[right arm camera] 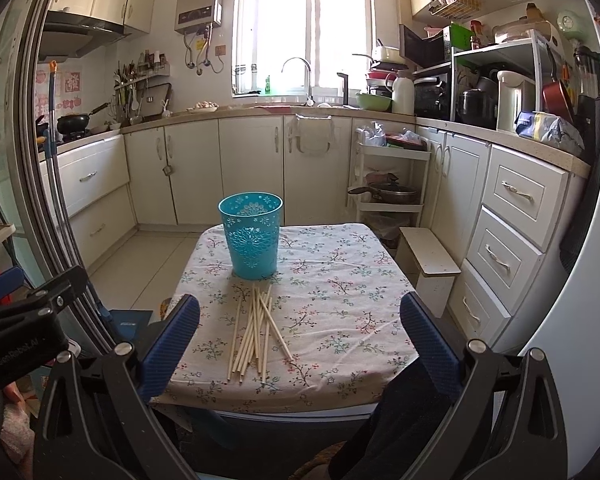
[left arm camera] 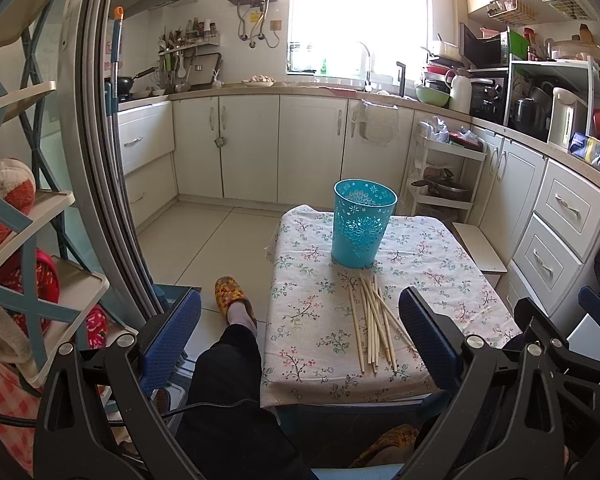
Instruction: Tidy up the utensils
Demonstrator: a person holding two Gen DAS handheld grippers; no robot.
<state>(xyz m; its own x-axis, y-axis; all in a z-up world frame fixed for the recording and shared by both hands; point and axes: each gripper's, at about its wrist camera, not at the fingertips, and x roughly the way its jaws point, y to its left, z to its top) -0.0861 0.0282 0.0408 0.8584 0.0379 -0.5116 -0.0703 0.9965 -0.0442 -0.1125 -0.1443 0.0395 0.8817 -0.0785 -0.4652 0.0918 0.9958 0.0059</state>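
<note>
Several pale wooden chopsticks [left arm camera: 374, 324] [right arm camera: 256, 328] lie in a loose bundle on a small table under a floral cloth [left arm camera: 312, 312] [right arm camera: 340, 300]. Behind them stands an upright teal perforated plastic holder [left arm camera: 362, 228] [right arm camera: 252, 236], apart from the sticks. My left gripper [left arm camera: 300, 340] hangs open before the table's near left edge, nothing between its blue pads. My right gripper [right arm camera: 300, 340] is open too, held at the table's near edge with the bundle just beyond its left finger. The right gripper's body also shows at the right edge of the left wrist view [left arm camera: 572, 332].
A person's leg in dark trousers [left arm camera: 228, 380] and a patterned slipper [left arm camera: 232, 300] are left of the table. A low white stool [right arm camera: 428, 260] sits to the table's right. Cabinets [right arm camera: 512, 232] ring the room. A shelf rack with cloth items [left arm camera: 28, 240] stands far left.
</note>
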